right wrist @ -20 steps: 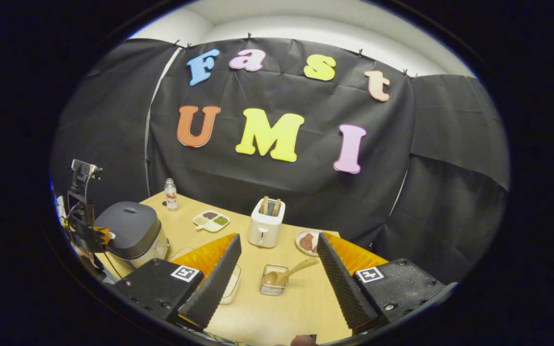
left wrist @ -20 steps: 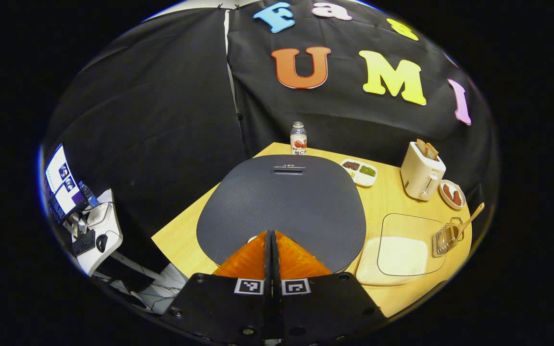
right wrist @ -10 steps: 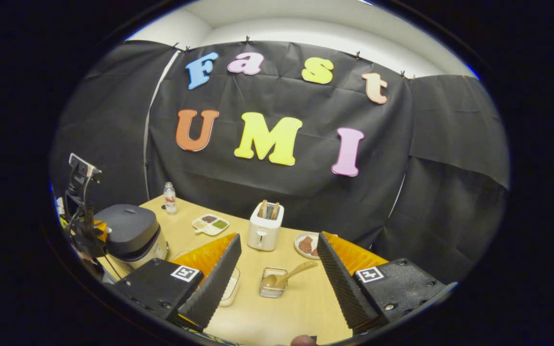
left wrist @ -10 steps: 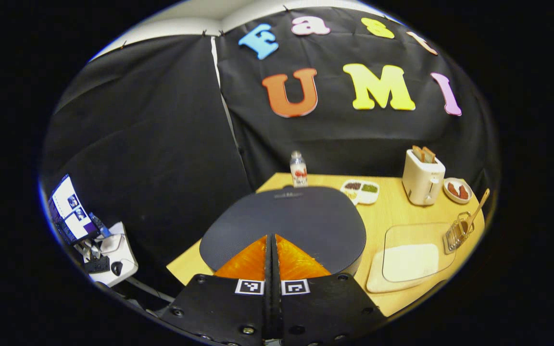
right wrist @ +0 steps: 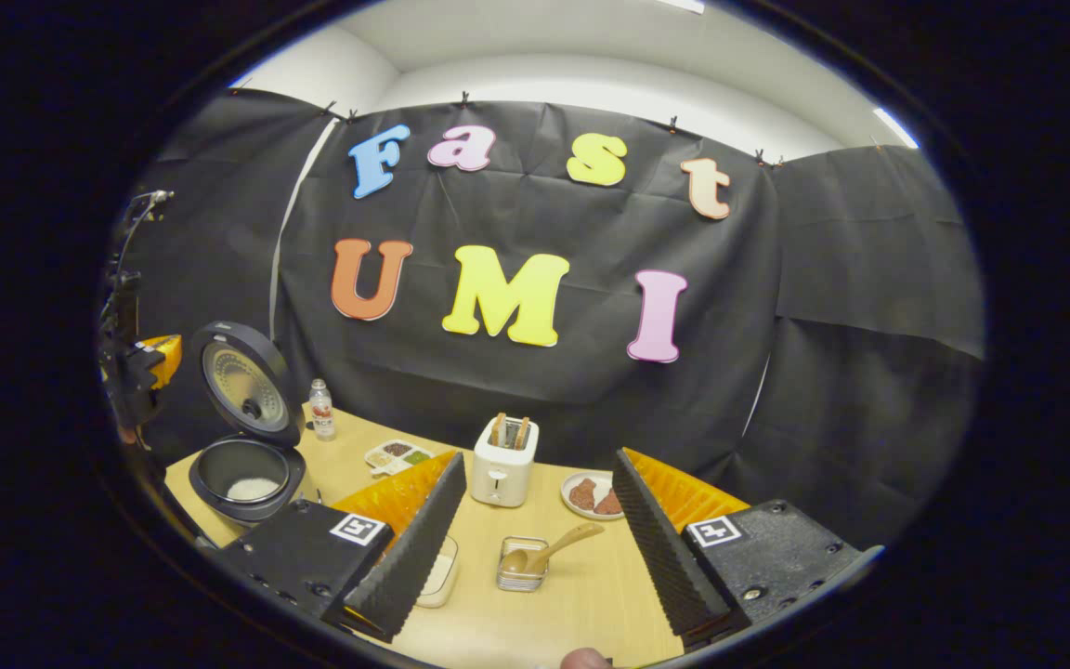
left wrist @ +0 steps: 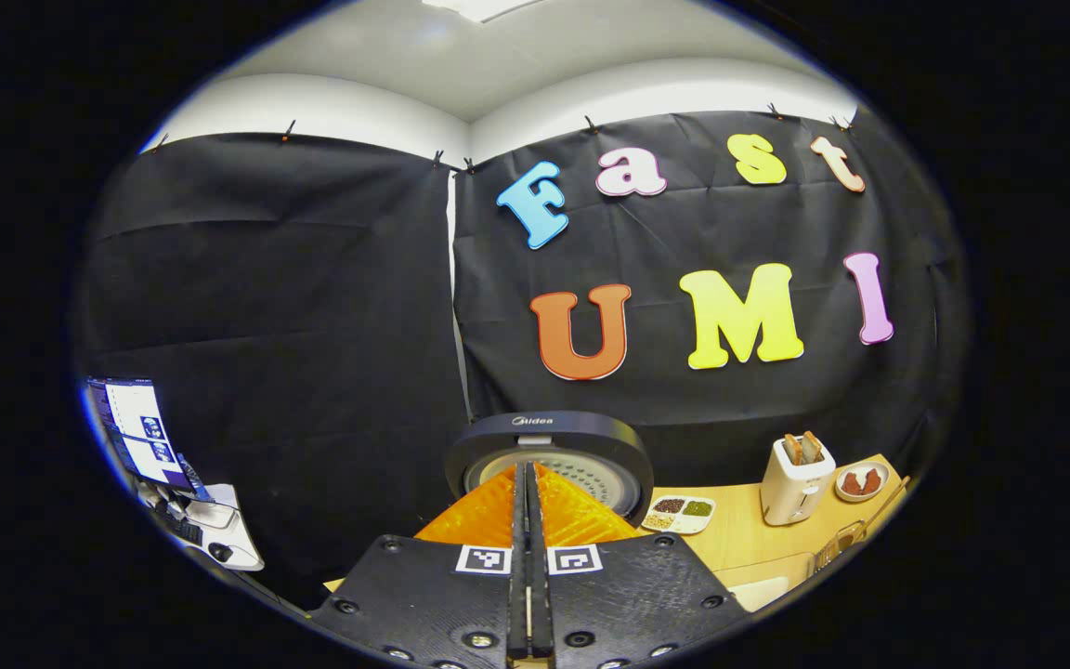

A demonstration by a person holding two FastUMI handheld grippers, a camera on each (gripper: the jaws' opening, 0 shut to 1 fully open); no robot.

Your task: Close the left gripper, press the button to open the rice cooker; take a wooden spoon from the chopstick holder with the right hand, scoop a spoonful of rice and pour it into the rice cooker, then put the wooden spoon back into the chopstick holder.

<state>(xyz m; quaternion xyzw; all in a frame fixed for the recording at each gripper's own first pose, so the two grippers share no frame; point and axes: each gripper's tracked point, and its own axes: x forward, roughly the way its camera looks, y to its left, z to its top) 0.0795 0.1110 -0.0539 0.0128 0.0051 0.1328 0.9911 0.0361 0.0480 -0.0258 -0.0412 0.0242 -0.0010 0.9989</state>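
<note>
The rice cooker stands open at the table's left end, its lid upright and some white rice in the pot. My left gripper hangs shut, above and left of the cooker. In the left gripper view that gripper points at the raised lid with its jaws pressed together. The wooden spoon leans in the wire chopstick holder, and my right gripper hovers open above and in front of it, holding nothing. A clear rice container is partly hidden behind one finger.
On the wooden table stand a white toaster with bread, a plate of reddish food, a divided dish and a small bottle. A desk with a screen is off to the left.
The cooker lid has sprung from closed to upright. My left gripper, still shut, has lifted and tilted up from the lid. The right gripper has barely moved.
</note>
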